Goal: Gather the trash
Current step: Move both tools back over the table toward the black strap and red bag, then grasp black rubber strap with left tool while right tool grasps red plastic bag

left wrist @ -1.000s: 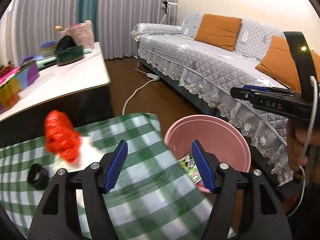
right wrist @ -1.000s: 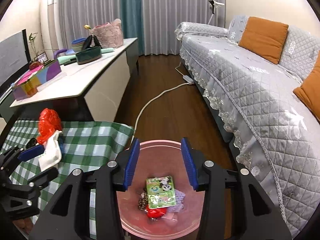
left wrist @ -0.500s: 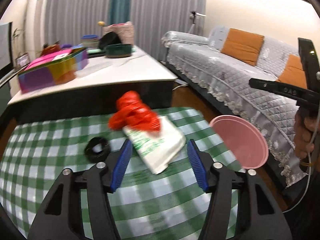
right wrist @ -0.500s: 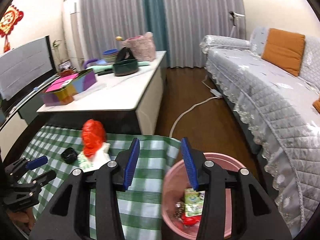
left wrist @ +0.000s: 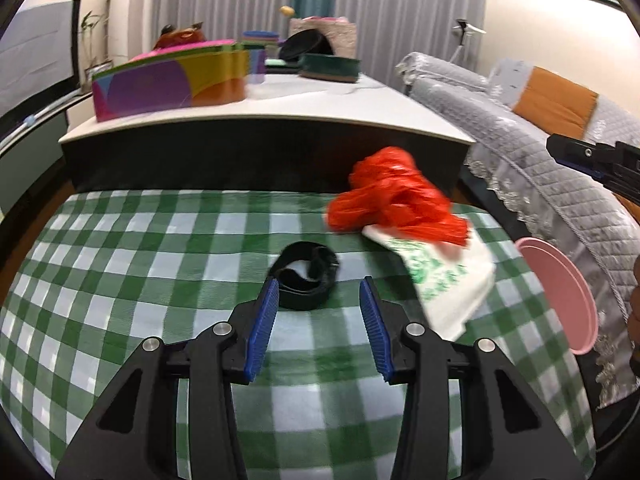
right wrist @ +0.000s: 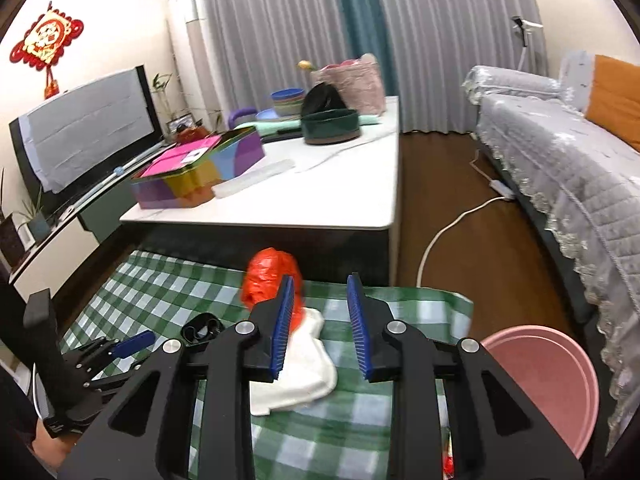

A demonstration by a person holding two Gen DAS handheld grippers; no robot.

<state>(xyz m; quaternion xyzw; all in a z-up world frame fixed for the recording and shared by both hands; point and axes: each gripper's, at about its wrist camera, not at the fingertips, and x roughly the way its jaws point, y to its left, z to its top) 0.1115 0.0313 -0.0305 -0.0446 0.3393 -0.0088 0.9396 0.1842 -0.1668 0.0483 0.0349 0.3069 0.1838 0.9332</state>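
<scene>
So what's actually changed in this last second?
Both grippers swung away from the pink bin toward the checked cloth. The left gripper now faces the black band; the right gripper faces the red bag. Jaws stayed open, empty; the trash hasn't moved.

Crumpled bag (left wrist: 394,204) atop folded bag (left wrist: 444,276); strap (left wrist: 306,274) left; basin (left wrist: 560,292) right, off tablecloth (left wrist: 120,264).

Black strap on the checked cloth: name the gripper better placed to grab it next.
Left. The left gripper is open with the black strap just ahead between its fingers; the right gripper faces the red bag.
</scene>
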